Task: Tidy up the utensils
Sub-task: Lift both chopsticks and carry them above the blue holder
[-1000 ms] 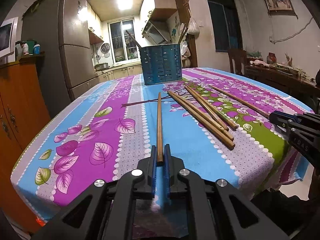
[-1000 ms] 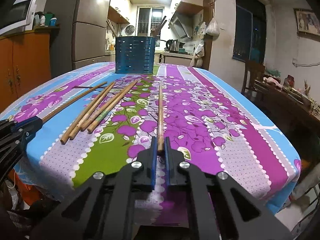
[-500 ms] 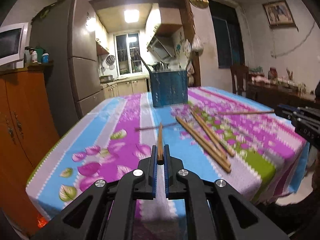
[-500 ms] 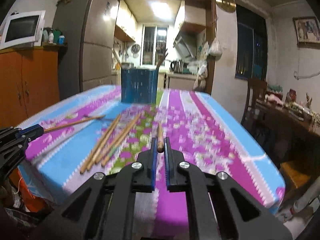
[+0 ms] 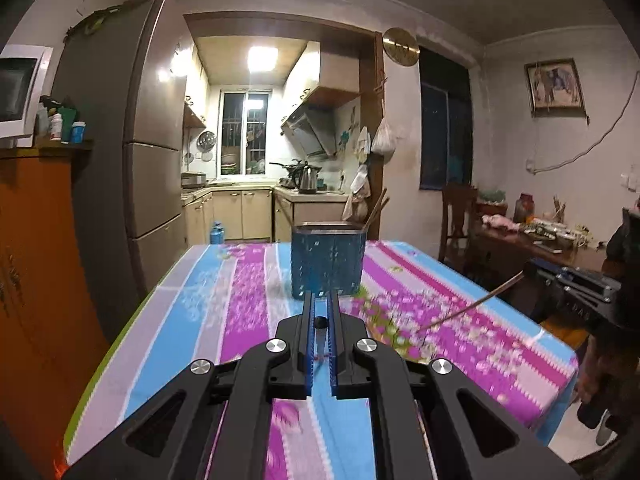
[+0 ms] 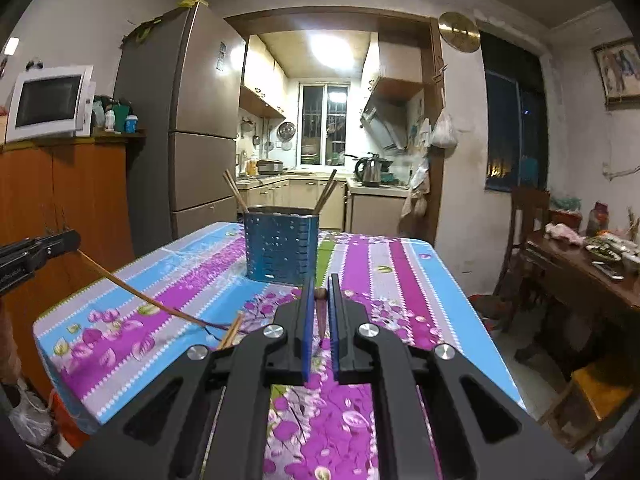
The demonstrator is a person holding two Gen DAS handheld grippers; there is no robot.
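Two hand-held grippers each pinch one chopstick: the left hand-held gripper [image 5: 320,312] and the right hand-held gripper [image 6: 319,294], both up above the bench [image 6: 408,280]. Ahead stands the blue holder [image 6: 281,250] with a few chopsticks inside. More chopsticks [image 6: 232,332] lie on the bench, so more work is left.

Only the letters "DAS", faint, show on the right gripper [image 5: 528,270] body.

Dim room; kitchen ceiling light [image 5: 262,58] at 12 o'clock blows out. Tablecloth [image 5: 256,304] motion-smeared. Fisheye bends edges, black vignette at corners.
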